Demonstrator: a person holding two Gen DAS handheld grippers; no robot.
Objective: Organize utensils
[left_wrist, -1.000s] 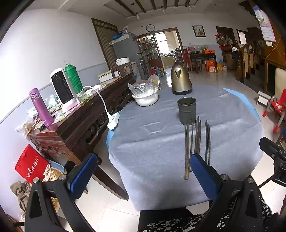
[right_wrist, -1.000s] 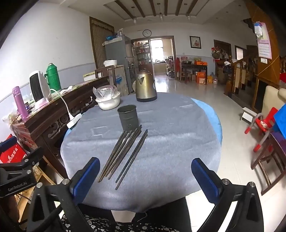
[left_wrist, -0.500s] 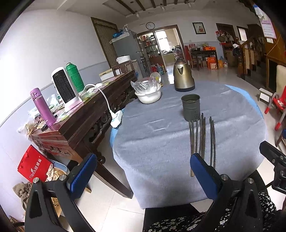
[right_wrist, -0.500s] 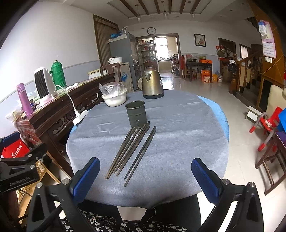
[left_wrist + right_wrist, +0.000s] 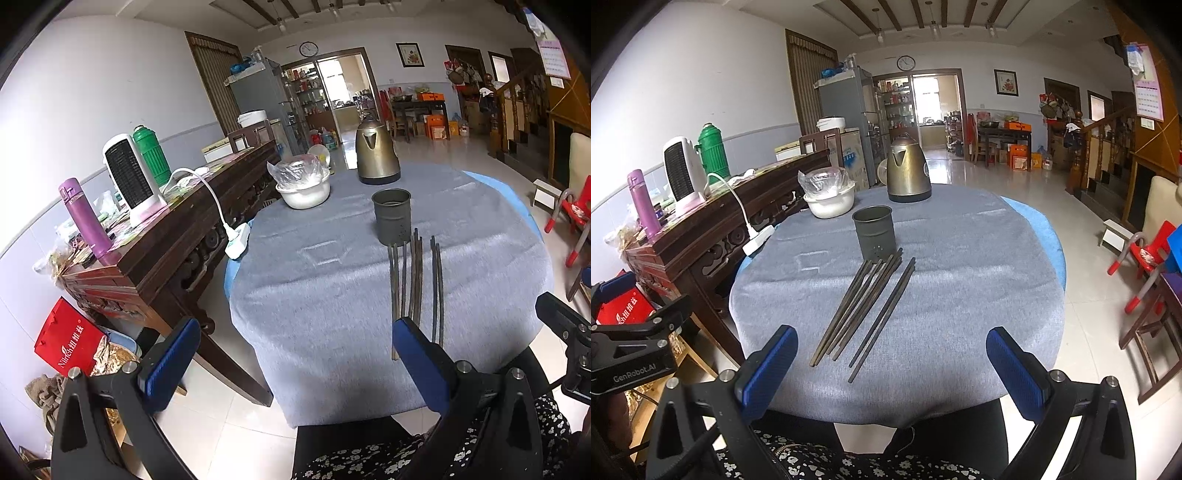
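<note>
Since a second ago both my claws have drawn back a little from the round worktop (image 5: pixel 979 295), so the chopsticks sit higher and farther up each frame than before; nothing on the cloth has shifted. My left claw (image 5: pixel 295 354) hangs with its blue pads spread wide, gripping nothing, low in the frame over the tiled floor beside the worktop's near edge. My right claw (image 5: pixel 890 365) is likewise wide apart and empty, at the bottom of its frame just short of the near tips of the chopsticks.

The chopsticks (image 5: pixel 866 308), dark, thin and straight, lie loose on the grey cloth at frame centre: a tight bundle and, just beside it to the right, a separate pair. Their far ends nearly reach the holder (image 5: pixel 873 232), a dull grey metal cylinder standing upright with small holes near its base; what I can see of its inside looks empty. Behind it, in the upper middle, stands a brass-coloured kettle (image 5: pixel 908 177), smooth and rounded. To its left a white bowl (image 5: pixel 831 206) holds a crumpled clear plastic bag (image 5: pixel 822 181). A white power strip (image 5: pixel 759 238) rests at the worktop's left edge.
</note>
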